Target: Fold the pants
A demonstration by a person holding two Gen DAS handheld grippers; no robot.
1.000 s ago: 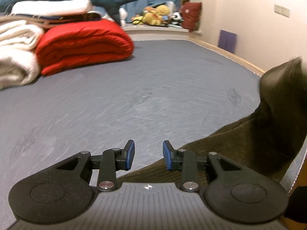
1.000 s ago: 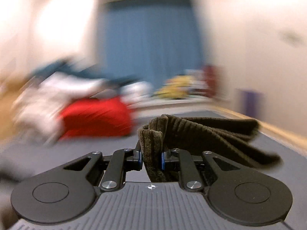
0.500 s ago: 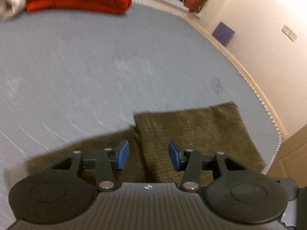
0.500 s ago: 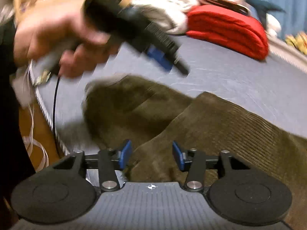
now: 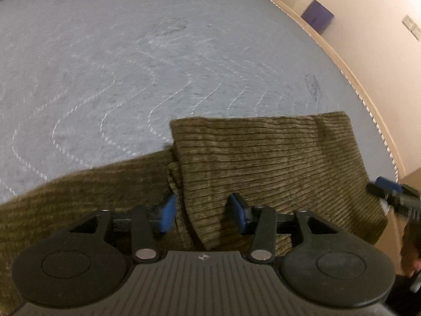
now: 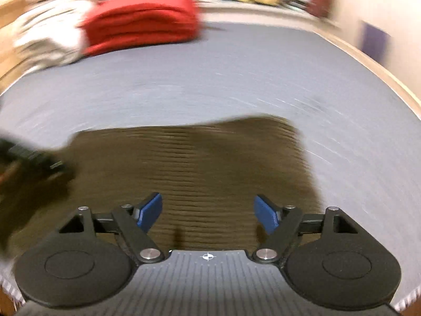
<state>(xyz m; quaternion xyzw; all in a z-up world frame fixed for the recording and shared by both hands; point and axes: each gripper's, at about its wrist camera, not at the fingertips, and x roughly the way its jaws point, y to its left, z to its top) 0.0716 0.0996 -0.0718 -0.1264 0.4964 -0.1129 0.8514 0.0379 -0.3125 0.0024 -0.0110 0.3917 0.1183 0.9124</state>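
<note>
Now the pants, brown corduroy, lie folded on the grey bed, a doubled panel over a lower layer that runs off toward 8 o'clock in the left view. Over them the left gripper has just been closing; its jaws straddle the folded edge with a gap on each side, not pressing it. At 3 o'clock the right gripper has just been opening and stands wide apart above the cloth, holding nothing. A red blanket lies far off at 11 o'clock.
</note>
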